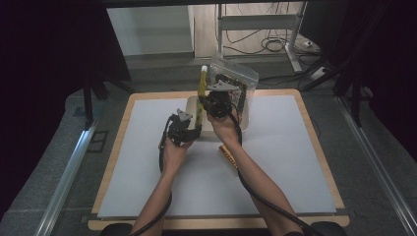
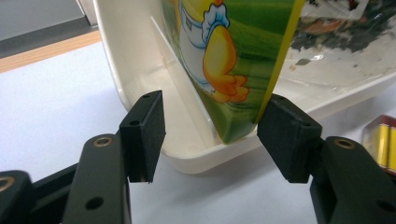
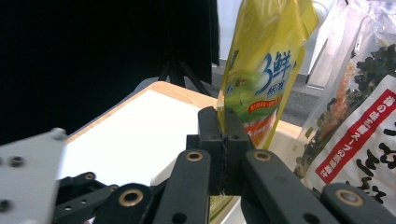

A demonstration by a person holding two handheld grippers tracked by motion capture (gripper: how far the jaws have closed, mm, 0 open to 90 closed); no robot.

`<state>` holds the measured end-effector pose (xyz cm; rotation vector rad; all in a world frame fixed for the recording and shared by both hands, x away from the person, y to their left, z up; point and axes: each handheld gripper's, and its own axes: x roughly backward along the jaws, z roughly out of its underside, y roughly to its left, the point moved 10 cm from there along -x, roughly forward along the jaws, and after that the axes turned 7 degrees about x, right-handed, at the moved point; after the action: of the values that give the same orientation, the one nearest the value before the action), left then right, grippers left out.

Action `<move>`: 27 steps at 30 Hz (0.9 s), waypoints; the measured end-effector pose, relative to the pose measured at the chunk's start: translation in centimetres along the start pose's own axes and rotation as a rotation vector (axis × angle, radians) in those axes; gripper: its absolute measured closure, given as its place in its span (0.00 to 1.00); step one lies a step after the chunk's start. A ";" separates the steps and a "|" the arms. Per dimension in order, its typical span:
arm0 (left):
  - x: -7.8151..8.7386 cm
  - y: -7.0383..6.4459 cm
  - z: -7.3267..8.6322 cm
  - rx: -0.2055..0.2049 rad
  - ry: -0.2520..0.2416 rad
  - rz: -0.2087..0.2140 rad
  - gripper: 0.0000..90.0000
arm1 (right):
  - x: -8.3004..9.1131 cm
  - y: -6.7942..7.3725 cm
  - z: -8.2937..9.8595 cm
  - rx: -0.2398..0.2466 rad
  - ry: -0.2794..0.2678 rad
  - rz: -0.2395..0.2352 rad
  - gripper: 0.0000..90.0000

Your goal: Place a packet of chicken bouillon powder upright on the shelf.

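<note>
High view first: we have both hands up near the far middle of the table (image 1: pixel 147 162), working at a white tub (image 1: pixel 189 105) that holds a tall yellow pouch (image 1: pixel 201 93) and a clear bag of dried greens (image 1: pixel 243 81). The pouch stands upright in the tub, long axis near vertical, spout end at the top.

From the right gripper view, our right gripper (image 3: pixel 224 154) has its jaws pressed together on the pouch's (image 3: pixel 261 88) edge, low on the pack, with the bag of greens (image 3: pixel 355 116) just beside it on the far side. So that hand carries or steadies the pouch.

Over in the left gripper view, our left gripper (image 2: pixel 212 135) is spread wide, jaws on either side of the tub's (image 2: pixel 140 56) near rim. The pouch's (image 2: pixel 233 60) bottom corner sits straight ahead between the jaws, one pad close against its yellow edge, the other well clear. We judge the pouch is not quite settled: it leans against the thin divider inside the tub.

What matters next, in our judgement, is that the pouch lies forward and slightly up from the left gripper, and stands tall, so a push low down could tip it. The right hand, already clamped, is the one placed to guide it.

A small yellow and red pack (image 1: pixel 227 156) lies flat on the table beside the right forearm.
</note>
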<state>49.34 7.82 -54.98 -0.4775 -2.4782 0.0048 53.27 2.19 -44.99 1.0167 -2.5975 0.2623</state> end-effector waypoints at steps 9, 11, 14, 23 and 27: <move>0.3 0.3 -0.4 -0.017 -0.004 -0.005 0.44 | -0.1 -0.1 0.1 0.003 0.008 0.000 1.00; 0.4 0.2 -0.4 -0.014 -0.013 0.002 0.43 | -0.1 -0.3 0.0 0.006 0.008 0.006 1.00; 0.6 -0.1 -0.4 -0.033 -0.021 0.016 0.49 | -0.1 -0.4 0.0 0.001 0.005 0.006 1.00; 1.7 -1.5 -0.7 -0.042 -0.044 0.104 0.82 | -0.2 -0.4 0.1 0.000 0.010 0.007 1.00; 1.8 -1.5 -0.9 -0.039 -0.034 0.129 0.92 | -0.2 -0.4 0.1 -0.008 0.005 0.007 1.00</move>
<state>48.02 6.92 -53.06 -0.6577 -2.4804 0.0171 53.68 1.96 -45.17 1.0033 -2.5961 0.2562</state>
